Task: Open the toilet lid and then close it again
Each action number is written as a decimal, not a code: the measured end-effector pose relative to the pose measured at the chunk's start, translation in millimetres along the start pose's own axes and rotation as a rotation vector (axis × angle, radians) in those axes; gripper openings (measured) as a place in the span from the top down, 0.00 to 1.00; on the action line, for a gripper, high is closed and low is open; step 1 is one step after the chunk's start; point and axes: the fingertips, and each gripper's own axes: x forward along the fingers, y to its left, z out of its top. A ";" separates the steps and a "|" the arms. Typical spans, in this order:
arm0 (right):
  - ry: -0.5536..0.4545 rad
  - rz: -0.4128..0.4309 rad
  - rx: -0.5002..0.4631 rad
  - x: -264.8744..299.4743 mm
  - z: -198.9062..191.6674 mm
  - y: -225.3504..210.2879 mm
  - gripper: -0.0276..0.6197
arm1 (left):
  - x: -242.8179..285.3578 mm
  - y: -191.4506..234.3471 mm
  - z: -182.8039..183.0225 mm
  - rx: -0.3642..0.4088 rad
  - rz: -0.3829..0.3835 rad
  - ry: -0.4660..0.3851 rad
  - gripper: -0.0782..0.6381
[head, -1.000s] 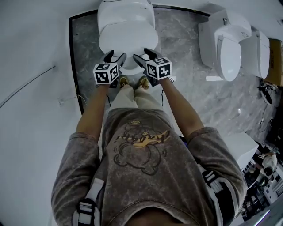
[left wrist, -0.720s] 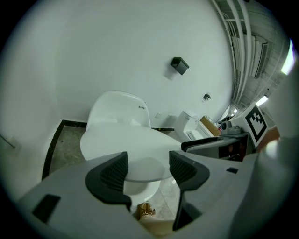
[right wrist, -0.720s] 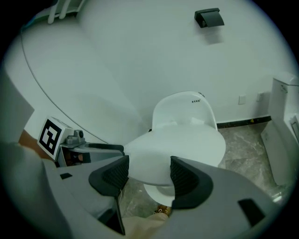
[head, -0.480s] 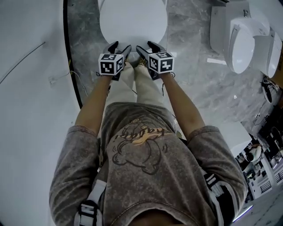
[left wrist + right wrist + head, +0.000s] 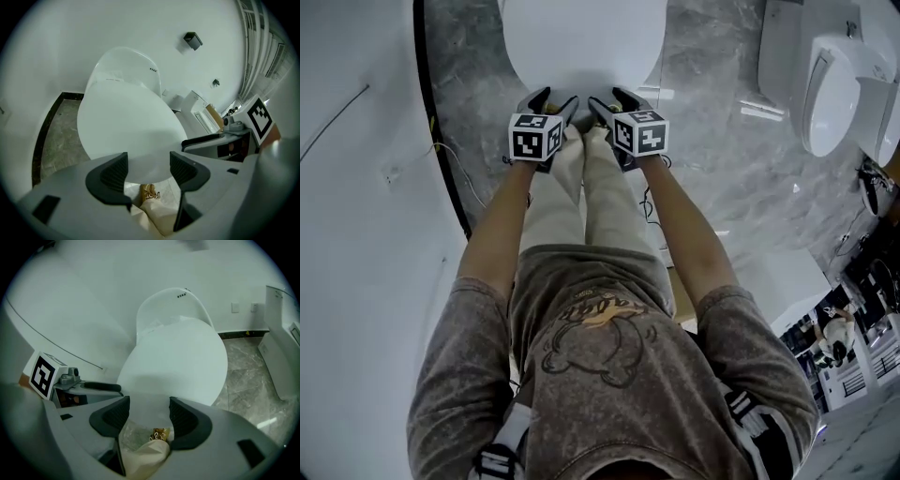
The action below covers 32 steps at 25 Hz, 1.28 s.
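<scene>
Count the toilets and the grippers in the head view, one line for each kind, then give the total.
Toilets: 3 (closed toilet in front, second toilet at the right, third toilet cut off by the right edge)
Grippers: 2 (left gripper, right gripper, both with jaws apart)
Total: 5

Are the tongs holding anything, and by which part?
Nothing is held: left tongs and right tongs both stand open near the front edge of the lid.
</scene>
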 end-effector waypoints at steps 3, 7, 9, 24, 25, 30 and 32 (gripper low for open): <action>0.007 -0.018 0.010 16.1 -9.8 -7.9 0.52 | 14.3 9.6 -10.7 -0.019 -0.007 0.024 0.49; 0.016 -0.034 0.041 34.2 -20.1 -14.4 0.52 | 27.7 19.8 -21.6 -0.023 -0.012 0.066 0.49; 0.018 -0.037 0.071 41.6 -23.3 -16.4 0.52 | 31.7 23.5 -25.4 -0.009 -0.013 0.091 0.49; -0.098 -0.060 0.045 -37.5 56.2 4.5 0.56 | -36.8 -7.4 62.3 -0.033 -0.008 -0.061 0.56; -0.123 -0.060 0.028 -54.7 70.7 10.9 0.56 | -52.4 -16.3 79.7 -0.016 -0.014 -0.088 0.56; -0.254 -0.048 -0.080 -150.5 142.3 54.2 0.56 | -138.4 -74.3 162.1 0.093 -0.072 -0.187 0.56; -0.306 -0.033 -0.122 -189.1 162.1 75.8 0.56 | -174.0 -99.8 185.3 0.140 -0.093 -0.217 0.56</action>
